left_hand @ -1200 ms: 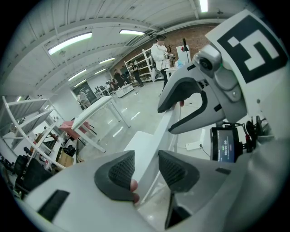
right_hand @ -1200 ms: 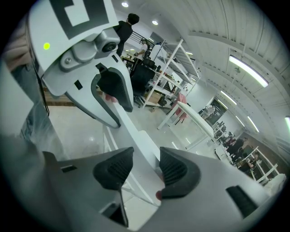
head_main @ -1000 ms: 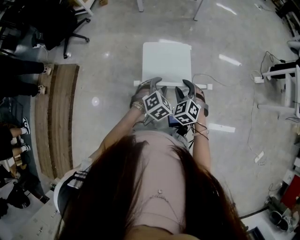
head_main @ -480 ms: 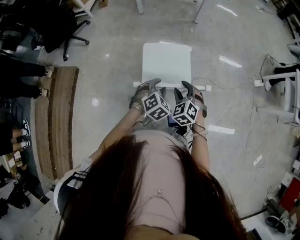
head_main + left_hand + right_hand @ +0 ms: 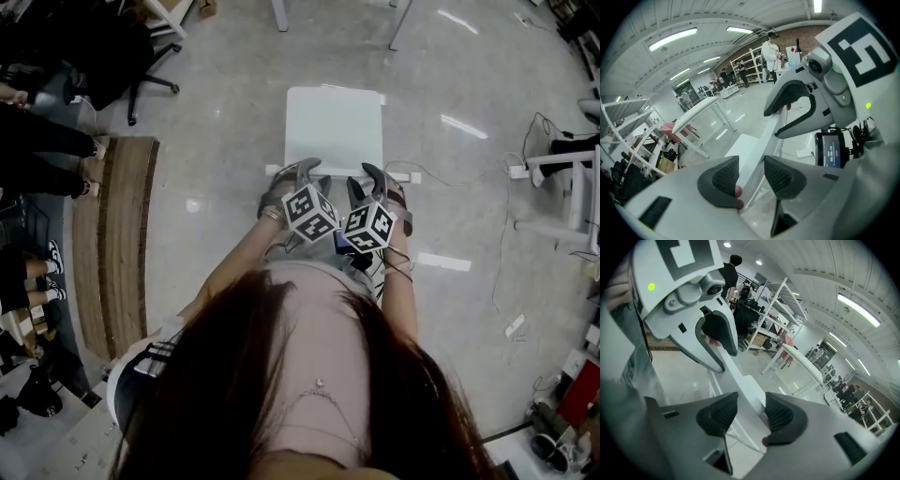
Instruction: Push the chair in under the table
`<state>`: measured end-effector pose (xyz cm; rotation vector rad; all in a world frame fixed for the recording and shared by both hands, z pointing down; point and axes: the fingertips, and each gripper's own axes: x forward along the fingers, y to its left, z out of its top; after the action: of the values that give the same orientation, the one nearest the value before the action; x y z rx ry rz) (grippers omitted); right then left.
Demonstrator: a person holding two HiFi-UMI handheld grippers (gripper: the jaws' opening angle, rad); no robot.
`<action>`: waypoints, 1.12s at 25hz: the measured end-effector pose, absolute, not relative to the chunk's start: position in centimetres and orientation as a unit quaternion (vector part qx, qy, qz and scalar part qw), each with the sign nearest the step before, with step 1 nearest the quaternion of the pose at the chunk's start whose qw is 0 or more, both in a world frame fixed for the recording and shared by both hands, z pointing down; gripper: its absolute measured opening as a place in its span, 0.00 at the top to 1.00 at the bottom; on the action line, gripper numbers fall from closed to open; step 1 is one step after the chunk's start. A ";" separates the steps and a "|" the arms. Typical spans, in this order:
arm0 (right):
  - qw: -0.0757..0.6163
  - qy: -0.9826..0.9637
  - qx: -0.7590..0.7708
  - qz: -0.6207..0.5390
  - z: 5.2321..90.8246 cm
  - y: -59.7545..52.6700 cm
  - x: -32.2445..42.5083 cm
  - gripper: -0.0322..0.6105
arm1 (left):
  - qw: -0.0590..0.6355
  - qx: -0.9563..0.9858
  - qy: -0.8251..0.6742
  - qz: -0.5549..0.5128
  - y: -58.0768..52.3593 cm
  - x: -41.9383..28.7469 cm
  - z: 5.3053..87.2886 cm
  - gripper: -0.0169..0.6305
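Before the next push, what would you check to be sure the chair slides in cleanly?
1. Left gripper on the backrest rail: ok, the rail sits between its pads.
2. Right gripper on the same rail: ok.
3. Chair seat lined up between the table legs: ok.
4. Floor ahead of the seat: ok, nothing lies there.
5. Cable from the power strip runs toward the chair; whether it is free of the chair legs: cannot tell.

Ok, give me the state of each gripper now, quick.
Left gripper: closed on the chair back.
Right gripper: closed on the chair back too.
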<state>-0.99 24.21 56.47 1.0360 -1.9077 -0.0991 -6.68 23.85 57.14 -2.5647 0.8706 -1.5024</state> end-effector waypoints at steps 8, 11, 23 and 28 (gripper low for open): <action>0.461 -0.781 0.419 -0.045 56.5 22.0 -0.7 0.66 | 0.018 -0.826 0.283 -0.487 21.6 -6.4 57.2 0.71; 0.459 -0.783 0.418 -0.044 56.6 21.3 -0.1 0.66 | 0.017 -0.826 0.284 -0.487 20.9 -5.9 57.4 0.71; 0.455 -0.788 0.412 -0.049 56.4 17.7 1.0 0.66 | 0.020 -0.825 0.288 -0.486 17.2 -4.7 57.2 0.71; 0.453 -0.791 0.409 -0.053 56.4 16.4 1.1 0.66 | 0.018 -0.823 0.292 -0.487 16.0 -4.6 57.3 0.70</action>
<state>1.11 16.40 56.45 1.0089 -1.9528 -0.1308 -4.61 15.97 57.27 -2.5574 0.9058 -1.5112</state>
